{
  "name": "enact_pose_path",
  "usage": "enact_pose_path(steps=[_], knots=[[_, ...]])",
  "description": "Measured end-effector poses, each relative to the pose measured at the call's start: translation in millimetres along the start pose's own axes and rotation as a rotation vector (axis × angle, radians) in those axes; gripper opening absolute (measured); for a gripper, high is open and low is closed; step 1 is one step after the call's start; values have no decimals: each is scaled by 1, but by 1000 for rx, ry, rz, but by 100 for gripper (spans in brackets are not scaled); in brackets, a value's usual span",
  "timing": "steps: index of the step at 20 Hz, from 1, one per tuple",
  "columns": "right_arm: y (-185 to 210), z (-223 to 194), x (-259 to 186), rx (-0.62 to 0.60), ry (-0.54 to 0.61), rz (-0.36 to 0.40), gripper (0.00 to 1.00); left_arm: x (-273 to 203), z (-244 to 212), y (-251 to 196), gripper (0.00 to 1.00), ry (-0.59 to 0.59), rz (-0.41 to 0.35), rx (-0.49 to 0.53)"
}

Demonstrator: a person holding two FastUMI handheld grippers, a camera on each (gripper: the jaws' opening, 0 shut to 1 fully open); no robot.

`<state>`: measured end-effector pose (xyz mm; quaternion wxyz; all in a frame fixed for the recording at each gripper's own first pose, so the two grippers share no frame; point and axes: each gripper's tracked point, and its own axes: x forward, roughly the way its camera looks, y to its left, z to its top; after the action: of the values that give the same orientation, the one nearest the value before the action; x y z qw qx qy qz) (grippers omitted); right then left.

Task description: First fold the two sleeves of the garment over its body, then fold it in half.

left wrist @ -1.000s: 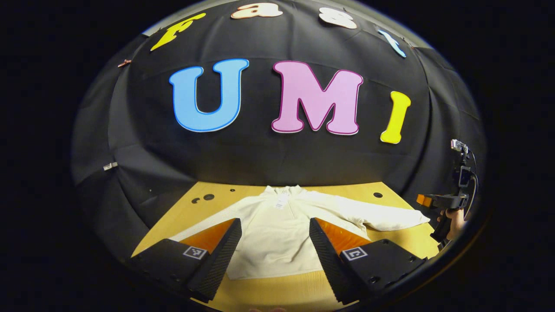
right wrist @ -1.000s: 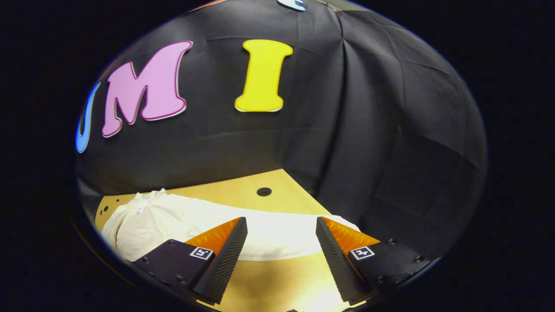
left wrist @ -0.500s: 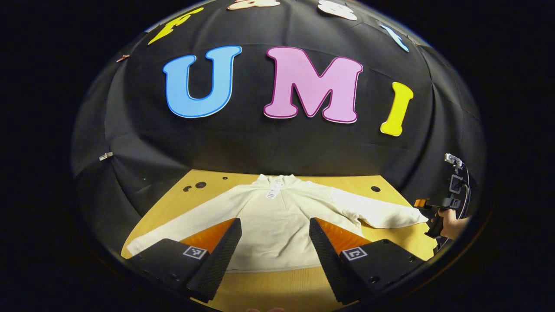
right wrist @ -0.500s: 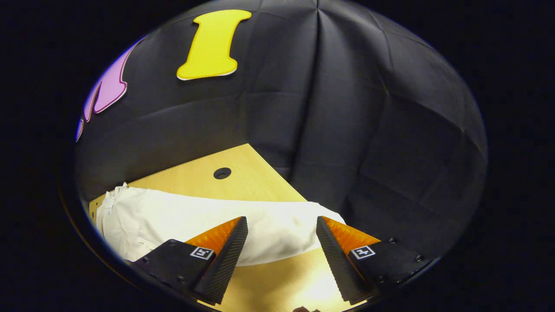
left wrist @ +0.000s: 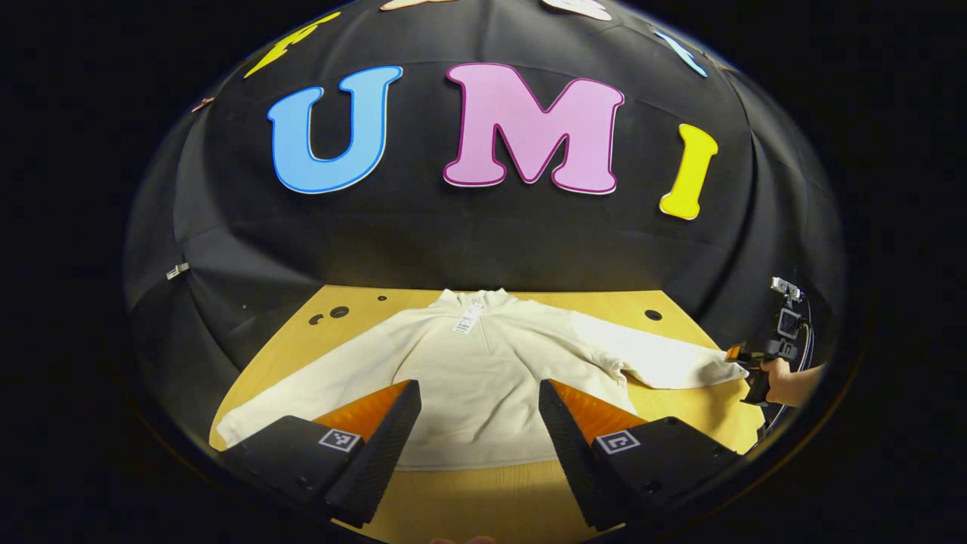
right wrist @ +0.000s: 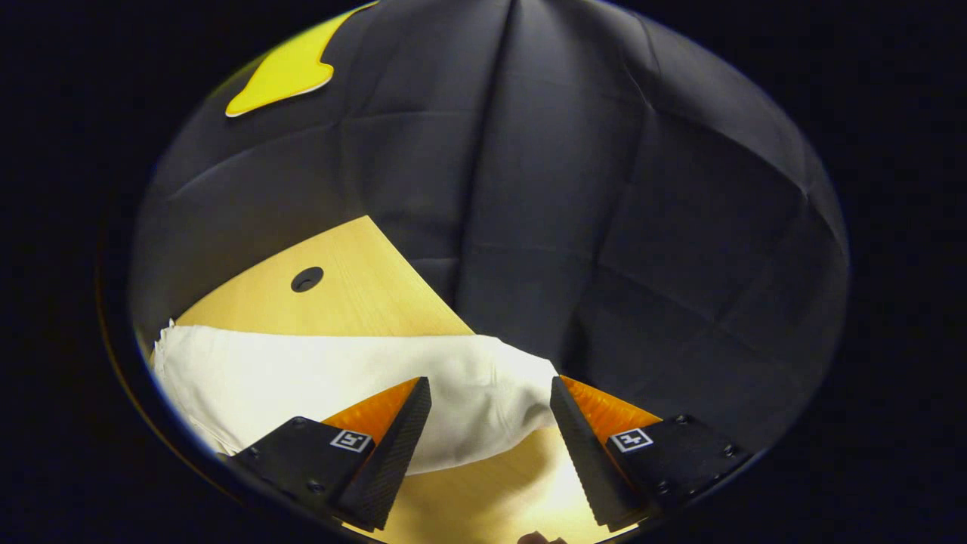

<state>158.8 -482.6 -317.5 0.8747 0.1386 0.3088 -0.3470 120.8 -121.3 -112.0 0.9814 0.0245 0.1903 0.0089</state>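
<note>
While flat on table [left wrist: 680, 412], cream garment [left wrist: 483, 378] sleeves outspread.

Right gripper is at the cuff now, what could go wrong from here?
1. The open right gripper straddles the cream fleece pullover's sleeve end near the wooden table's edge; closing early may catch one layer or miss.
2. The pullover's other sleeve lies spread flat; a hard pull may drag the body.
</note>
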Motion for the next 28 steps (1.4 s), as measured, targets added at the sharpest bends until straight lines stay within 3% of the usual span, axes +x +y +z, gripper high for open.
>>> enact_pose_path(steps=[4,8,9,10,11,12,14,15,16,17,18,23,28], knots=[[-9,-18,15,0,56,6,97,2,1,-7,97,-1,-4,32],[-2,-22,15,-42,1,26,98,4,6,-8,96,-20,14,59],[-1,-16,10,-43,-19,19,89,4,7,-8,96,-27,17,69],[4,-19,13,-43,-12,38,86,3,9,-7,96,-34,22,76],[8,-17,10,-47,-18,41,66,2,9,-6,96,-40,26,76],[16,-20,11,-57,-13,55,76,-1,10,-4,96,-43,34,75],[23,-20,12,-105,-12,40,33,-5,11,1,96,-50,45,77],[25,-21,12,-126,-8,43,19,-7,9,4,96,-51,52,75],[31,-22,9,-132,-1,64,18,-8,9,8,96,-52,60,71],[40,-24,6,-122,0,126,10,-10,8,13,96,-51,69,62],[47,-25,2,-131,-6,178,8,-12,5,17,96,-46,79,52],[71,-22,-13,-239,1,240,5,-21,8,41,96,-67,119,33],[86,30,-65,-181,-64,279,5,-27,12,58,96,-78,129,0]])
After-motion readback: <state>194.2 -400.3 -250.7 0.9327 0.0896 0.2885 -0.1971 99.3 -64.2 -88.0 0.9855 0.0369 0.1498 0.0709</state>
